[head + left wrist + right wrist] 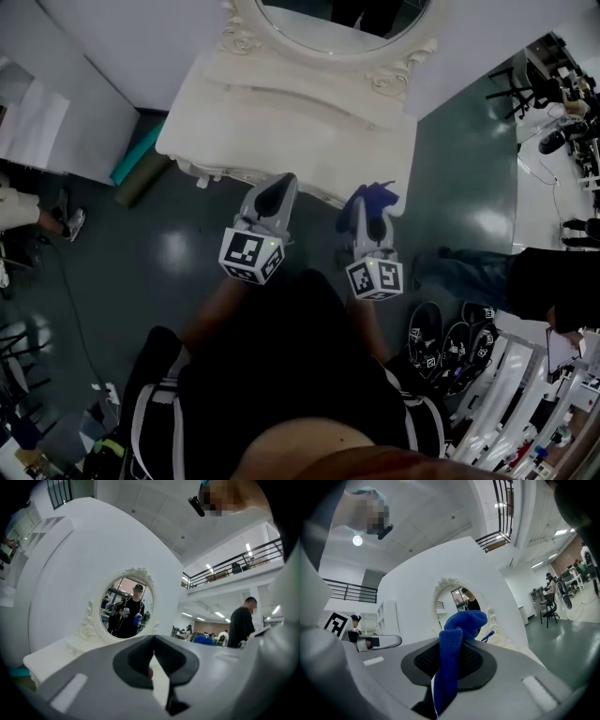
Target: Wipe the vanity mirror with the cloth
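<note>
Right tongs (368, 220) grip the blue cloth (378, 197); left tongs (277, 189) closed, empty. The vanity mirror (337, 23) stands ahead, beyond both.

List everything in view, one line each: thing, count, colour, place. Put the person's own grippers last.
vanity table: one, white, ahead of the person, against the wall.
vanity mirror: one, oval, white carved frame, standing at the back of the table.
cloth: one, blue, clamped between the right gripper's jaws and sticking out above them.
floor: dark grey-green, glossy, around the table.
bystander: one, dark top, standing at the right of the left gripper view.
left gripper: one, grey, jaws together with nothing between them, pointing at the table's front edge.
right gripper: one, grey, shut on the cloth, beside the left one.
</note>
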Demonstrator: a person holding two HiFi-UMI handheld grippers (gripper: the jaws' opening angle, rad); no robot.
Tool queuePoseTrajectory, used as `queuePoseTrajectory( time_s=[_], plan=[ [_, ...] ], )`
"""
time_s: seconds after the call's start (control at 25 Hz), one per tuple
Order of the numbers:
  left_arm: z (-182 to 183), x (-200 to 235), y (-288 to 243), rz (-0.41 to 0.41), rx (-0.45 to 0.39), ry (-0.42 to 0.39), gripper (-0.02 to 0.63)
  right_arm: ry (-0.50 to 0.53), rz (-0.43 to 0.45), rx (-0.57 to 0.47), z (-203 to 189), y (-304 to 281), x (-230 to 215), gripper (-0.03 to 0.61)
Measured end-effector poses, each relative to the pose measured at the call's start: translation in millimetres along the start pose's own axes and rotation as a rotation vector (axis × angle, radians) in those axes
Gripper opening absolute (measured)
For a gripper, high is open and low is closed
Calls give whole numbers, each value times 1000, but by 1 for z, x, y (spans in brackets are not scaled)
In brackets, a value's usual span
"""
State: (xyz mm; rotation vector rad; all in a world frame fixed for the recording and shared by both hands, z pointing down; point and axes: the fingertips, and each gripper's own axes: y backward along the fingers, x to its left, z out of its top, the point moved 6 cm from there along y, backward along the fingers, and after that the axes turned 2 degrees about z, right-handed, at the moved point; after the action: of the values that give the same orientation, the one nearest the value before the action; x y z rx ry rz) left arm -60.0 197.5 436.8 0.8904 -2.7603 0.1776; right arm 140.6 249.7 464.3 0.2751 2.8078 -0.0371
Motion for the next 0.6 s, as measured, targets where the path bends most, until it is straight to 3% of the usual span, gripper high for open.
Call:
queuePoseTrajectory(
  time_s=[0.28, 0.6],
  plan=[
    [5, 24, -28, -1, 16, 35, 11, 3, -13, -3, 4, -36, -3, 69],
    [16, 35, -81, 20, 8, 15, 11, 10, 21, -34, 14, -95, -33, 69]
  ],
)
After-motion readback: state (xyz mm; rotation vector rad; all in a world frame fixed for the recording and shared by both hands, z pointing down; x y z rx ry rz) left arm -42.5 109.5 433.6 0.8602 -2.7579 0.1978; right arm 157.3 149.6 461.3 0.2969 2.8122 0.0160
